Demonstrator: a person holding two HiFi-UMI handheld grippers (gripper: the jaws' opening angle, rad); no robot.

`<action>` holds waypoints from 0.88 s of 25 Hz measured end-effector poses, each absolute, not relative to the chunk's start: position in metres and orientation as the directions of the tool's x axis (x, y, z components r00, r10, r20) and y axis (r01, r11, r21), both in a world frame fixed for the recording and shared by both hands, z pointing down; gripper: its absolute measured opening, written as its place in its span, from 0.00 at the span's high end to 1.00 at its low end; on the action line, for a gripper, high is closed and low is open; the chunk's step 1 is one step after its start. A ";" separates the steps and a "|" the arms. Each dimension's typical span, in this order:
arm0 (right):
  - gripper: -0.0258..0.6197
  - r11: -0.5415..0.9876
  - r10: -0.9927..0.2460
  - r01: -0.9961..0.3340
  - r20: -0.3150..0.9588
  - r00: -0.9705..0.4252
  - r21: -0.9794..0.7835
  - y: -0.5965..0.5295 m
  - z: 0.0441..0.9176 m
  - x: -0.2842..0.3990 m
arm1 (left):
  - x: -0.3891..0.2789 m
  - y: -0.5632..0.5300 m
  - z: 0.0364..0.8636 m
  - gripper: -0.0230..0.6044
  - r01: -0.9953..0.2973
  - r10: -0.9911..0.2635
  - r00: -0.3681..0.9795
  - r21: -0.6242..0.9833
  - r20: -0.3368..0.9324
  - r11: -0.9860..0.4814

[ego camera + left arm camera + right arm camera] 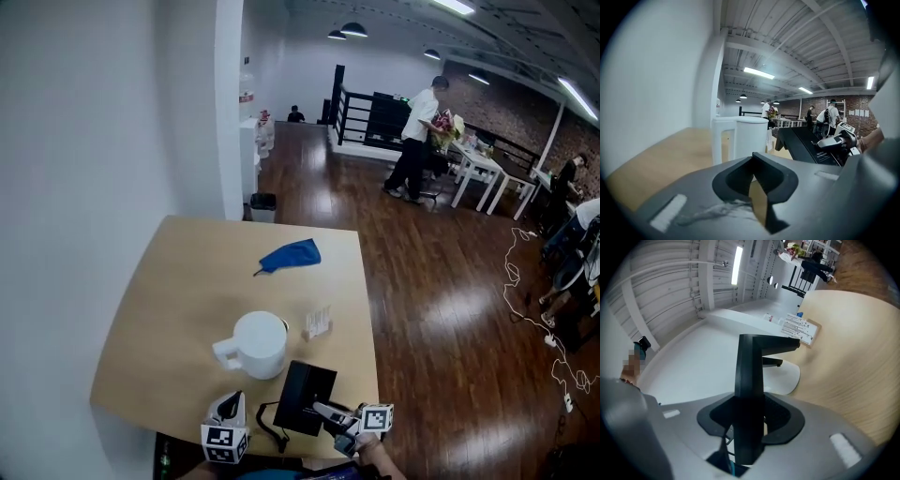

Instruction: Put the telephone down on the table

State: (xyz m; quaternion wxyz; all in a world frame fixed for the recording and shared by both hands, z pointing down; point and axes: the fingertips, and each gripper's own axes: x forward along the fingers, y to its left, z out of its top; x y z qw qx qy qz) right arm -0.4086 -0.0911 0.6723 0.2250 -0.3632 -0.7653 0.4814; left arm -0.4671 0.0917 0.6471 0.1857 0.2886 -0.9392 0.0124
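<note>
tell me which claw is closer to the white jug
Left. The left claw points at the white jug from close by; the right claw, gripping the telephone, is farther right.

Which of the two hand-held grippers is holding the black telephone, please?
The right hand-held gripper, clamped on the telephone; the left hand-held gripper is empty.

Grey left gripper [231, 401], grey right gripper [323, 411] (each with black-and-white marker cube [376, 418]).
</note>
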 end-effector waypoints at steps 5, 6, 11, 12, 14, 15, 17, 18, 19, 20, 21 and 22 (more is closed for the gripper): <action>0.72 0.241 0.796 0.293 0.016 -0.605 -0.925 -0.080 0.697 -0.409 | -0.461 0.095 0.659 0.94 -0.535 -0.520 -0.753 0.085 0.403 0.841; 0.72 0.239 0.800 0.293 0.017 -0.600 -0.926 -0.078 0.700 -0.410 | -0.460 0.095 0.663 0.94 -0.534 -0.518 -0.750 0.086 0.410 0.841; 0.72 0.249 0.800 0.242 0.058 -0.598 -0.938 -0.080 0.726 -0.417 | -0.463 0.090 0.668 0.94 -0.546 -0.521 -0.739 0.074 0.427 0.835; 0.72 0.250 0.798 0.244 0.056 -0.600 -0.937 -0.081 0.728 -0.418 | -0.463 0.089 0.668 0.94 -0.549 -0.523 -0.737 0.071 0.429 0.833; 0.72 0.237 0.794 0.242 0.044 -0.607 -0.941 -0.085 0.730 -0.420 | -0.462 0.086 0.667 0.94 -0.557 -0.526 -0.731 0.066 0.434 0.828; 0.72 0.231 0.791 0.235 0.041 -0.610 -0.944 -0.087 0.732 -0.420 | -0.461 0.085 0.667 0.94 -0.560 -0.528 -0.729 0.064 0.436 0.826; 0.72 0.239 0.785 0.209 0.061 -0.616 -0.948 -0.093 0.742 -0.419 | -0.460 0.084 0.667 0.94 -0.566 -0.532 -0.723 0.062 0.441 0.822; 0.72 0.249 0.780 0.181 0.087 -0.620 -0.951 -0.097 0.750 -0.417 | -0.459 0.083 0.667 0.94 -0.569 -0.534 -0.721 0.062 0.442 0.820; 0.72 0.254 0.774 0.149 0.108 -0.624 -0.956 -0.100 0.756 -0.415 | -0.459 0.082 0.667 0.94 -0.572 -0.536 -0.719 0.062 0.443 0.818; 0.72 0.251 0.769 0.120 0.123 -0.627 -0.961 -0.102 0.759 -0.413 | -0.458 0.081 0.667 0.94 -0.574 -0.538 -0.717 0.062 0.443 0.816; 0.72 0.252 0.769 0.103 0.134 -0.626 -0.962 -0.103 0.762 -0.411 | -0.458 0.080 0.668 0.94 -0.576 -0.539 -0.715 0.062 0.445 0.815; 0.72 0.265 0.773 0.116 0.139 -0.619 -0.957 -0.104 0.765 -0.412 | -0.459 0.079 0.668 0.94 -0.578 -0.541 -0.713 0.062 0.446 0.814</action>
